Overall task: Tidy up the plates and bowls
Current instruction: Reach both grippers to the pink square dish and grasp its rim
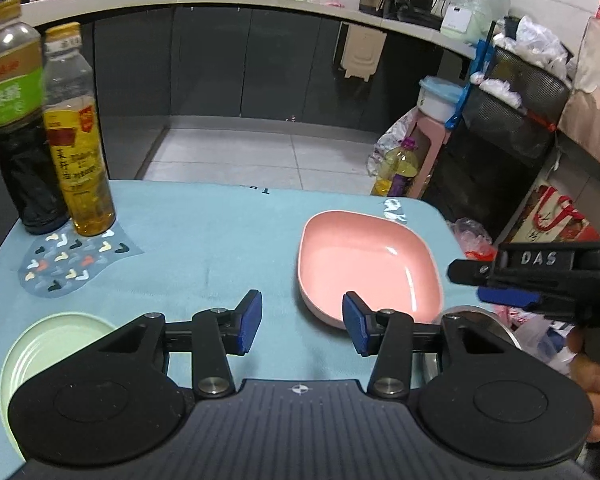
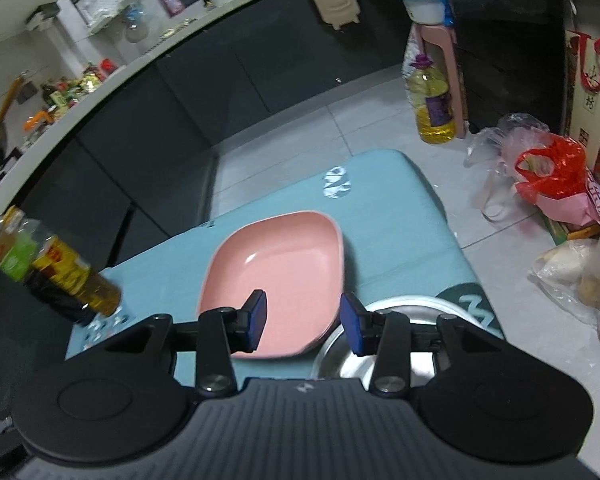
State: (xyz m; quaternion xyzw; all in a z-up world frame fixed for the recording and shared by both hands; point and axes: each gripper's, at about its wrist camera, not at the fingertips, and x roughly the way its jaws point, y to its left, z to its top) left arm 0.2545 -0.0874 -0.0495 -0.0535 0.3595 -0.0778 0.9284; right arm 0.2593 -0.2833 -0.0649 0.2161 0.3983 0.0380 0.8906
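Observation:
A pink squarish plate [image 1: 370, 260] lies on the blue-covered table [image 1: 204, 240], right of centre; it also shows in the right wrist view [image 2: 280, 268]. A pale green plate [image 1: 56, 344] lies at the near left, partly hidden by my left gripper. A metal bowl [image 2: 404, 320] sits just right of the pink plate, its rim showing in the left wrist view [image 1: 484, 320]. My left gripper [image 1: 302, 326] is open and empty above the table, left of the pink plate. My right gripper [image 2: 302, 322] is open and empty, hovering over the pink plate's near edge and the bowl; it also shows in the left wrist view [image 1: 500, 284].
A dark sauce bottle [image 1: 18, 128] and a yellow oil bottle [image 1: 80, 140] stand at the table's far left on a patterned mat [image 1: 72, 260]. The table's right edge drops to a floor with plastic bags [image 2: 548, 172] and an oil jug [image 2: 432, 104].

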